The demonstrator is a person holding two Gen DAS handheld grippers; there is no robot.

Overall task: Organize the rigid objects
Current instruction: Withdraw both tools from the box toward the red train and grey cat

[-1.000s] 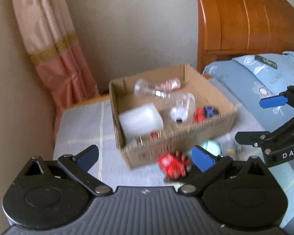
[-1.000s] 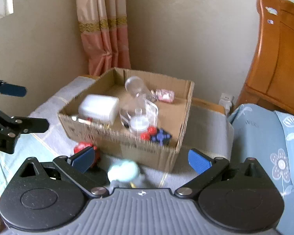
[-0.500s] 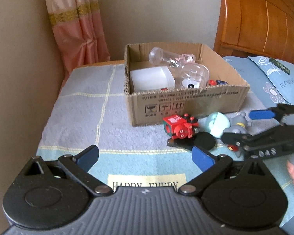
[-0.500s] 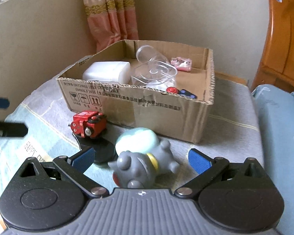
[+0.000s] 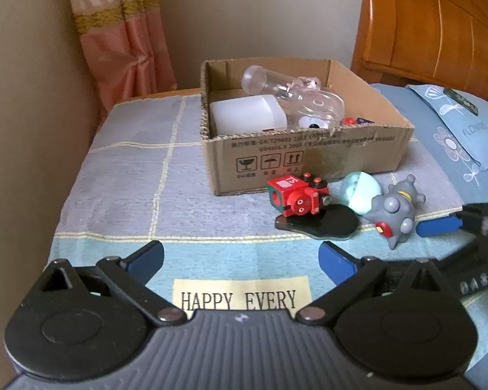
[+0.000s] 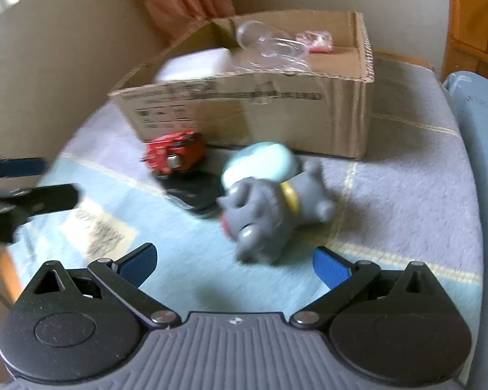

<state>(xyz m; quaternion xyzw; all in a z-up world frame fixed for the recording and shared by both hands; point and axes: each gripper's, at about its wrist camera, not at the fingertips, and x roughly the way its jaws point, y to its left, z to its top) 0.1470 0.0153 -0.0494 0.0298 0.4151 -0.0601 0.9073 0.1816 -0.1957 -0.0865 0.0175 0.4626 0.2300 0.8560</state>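
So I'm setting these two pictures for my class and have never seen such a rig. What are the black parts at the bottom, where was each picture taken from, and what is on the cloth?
Each picture comes from a camera mounted on a hand-held gripper, looking forward along its two blue-tipped fingers. One shows the left gripper, the other the right gripper. Both are open and hold nothing. On the checked cloth stands a cardboard box holding a white container and clear plastic pieces. In front of it lie a red toy train on a black flat piece, and a grey toy animal on its side. The right view is blurred.
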